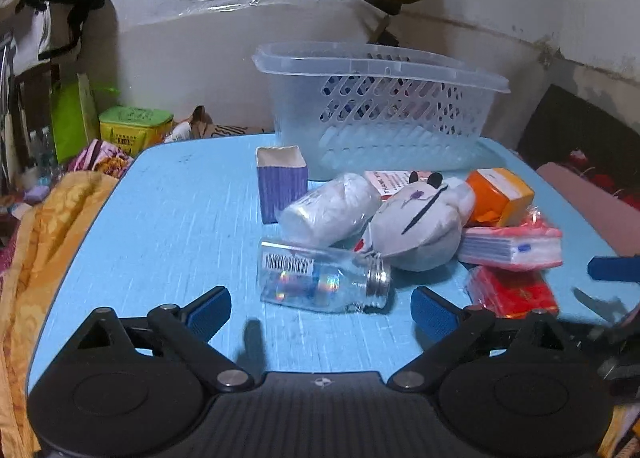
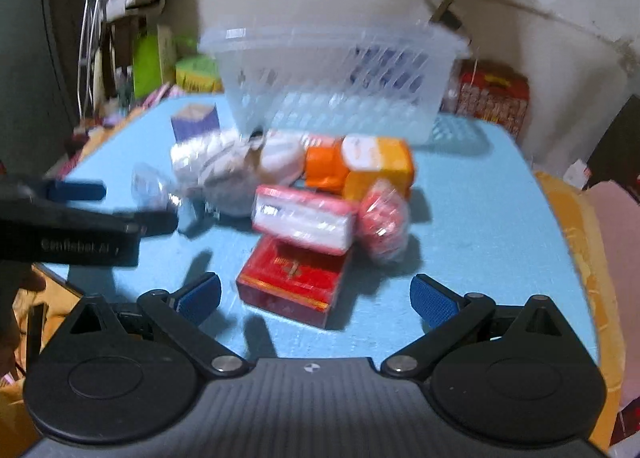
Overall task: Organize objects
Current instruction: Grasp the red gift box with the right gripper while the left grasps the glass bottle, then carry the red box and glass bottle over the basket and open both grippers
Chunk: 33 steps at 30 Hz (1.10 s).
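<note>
Left wrist view: the left gripper is hovering over the near part of the blue table, its jaws standing wide apart and holding nothing; a clear glass bottle with a metal screw neck is lying on its side just ahead, between the blue pads. Behind the bottle, a wrapped white roll, a grey plush toy, an orange box and a tissue pack are lying bunched together, touching; a purple paper cup is standing upright beside them, and a translucent basket is sitting at the far edge. Right wrist view (blurred): the right gripper is likewise standing open and empty, with a red box lying just ahead between its fingers, under the tissue pack.
</note>
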Available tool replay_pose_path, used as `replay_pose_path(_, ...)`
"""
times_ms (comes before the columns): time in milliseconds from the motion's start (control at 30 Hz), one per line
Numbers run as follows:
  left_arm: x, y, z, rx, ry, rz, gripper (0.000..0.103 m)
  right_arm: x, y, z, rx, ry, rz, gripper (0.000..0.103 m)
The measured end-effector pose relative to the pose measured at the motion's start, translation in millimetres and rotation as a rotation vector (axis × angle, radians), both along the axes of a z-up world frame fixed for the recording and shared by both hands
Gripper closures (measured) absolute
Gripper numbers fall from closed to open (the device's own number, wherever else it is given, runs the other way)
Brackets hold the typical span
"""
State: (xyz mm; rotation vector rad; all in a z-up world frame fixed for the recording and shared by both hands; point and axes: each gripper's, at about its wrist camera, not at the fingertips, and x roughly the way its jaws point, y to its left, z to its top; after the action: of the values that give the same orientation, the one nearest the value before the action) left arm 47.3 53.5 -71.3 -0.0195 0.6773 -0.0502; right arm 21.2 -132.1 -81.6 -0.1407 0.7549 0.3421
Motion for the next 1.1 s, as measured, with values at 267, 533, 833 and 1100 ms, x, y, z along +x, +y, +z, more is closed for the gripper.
replay_pose_path(267,27.6,-0.7,-22.1,0.037,0.039,0.020,0.004,17.5,12.0,-12.7,-0.024,0.052,-0.009,0.019)
replay_pose_path(533,17.3,-2.7,-17.2,0.041,-0.018,0.022,0.020,-7.6,5.4,1.0,-0.026,-0.033,0.025,0.035)
replay_pose_path(833,-5.9,-4.5,-8.5,0.033,-0.042,0.006,0.020,-11.4,-30.5,1.8,0.009,-0.003,-0.026,0.035)
replay_pose_path(1100,-14.9,-3.8,-6.4,0.035,-0.061,0.008,0.020,-16.6,-60.6,3.3,0.029,-0.033,-0.083,0.035)
